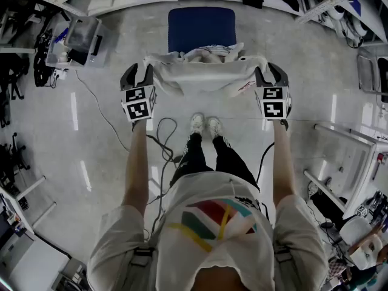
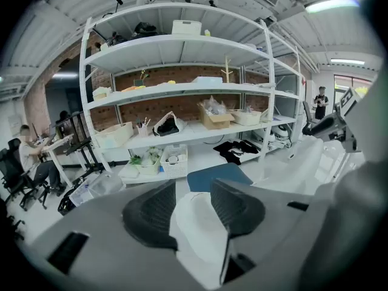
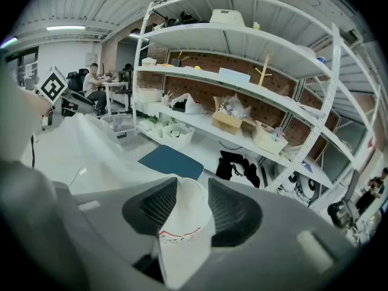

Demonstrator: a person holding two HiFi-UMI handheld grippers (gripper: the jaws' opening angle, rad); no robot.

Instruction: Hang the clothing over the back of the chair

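**White garment lying crosswise on the chair, both grippers open**

White, soft and crumpled, the cloth garment (image 1: 203, 71) is lying draped over the near side of the blue-seated chair (image 1: 201, 29). It is covering the part of the chair nearest the person, while the padded seat is showing bare beyond it. Its long axis is running left to right across the head view, from one gripper to the other, with each end pointing at a gripper. The middle is bunching into loose folds, and the lower edge is hanging down on the person's side. A small red mark (image 1: 245, 87) is showing near the right end.

The left gripper (image 1: 138, 76) is sitting at the garment's left end with its jaws standing wide apart. In its own view a fold of the white cloth is lying loosely between the dark ribbed pads (image 2: 151, 214), which are not pinching it. The right gripper (image 1: 271, 74) is sitting at the right end, equally wide open. A flap of cloth with a red line is resting between its pads (image 3: 233, 214), unclamped.

The person's white shoes (image 1: 205, 125) are standing on the pale glossy floor (image 1: 91, 138) just short of the chair.
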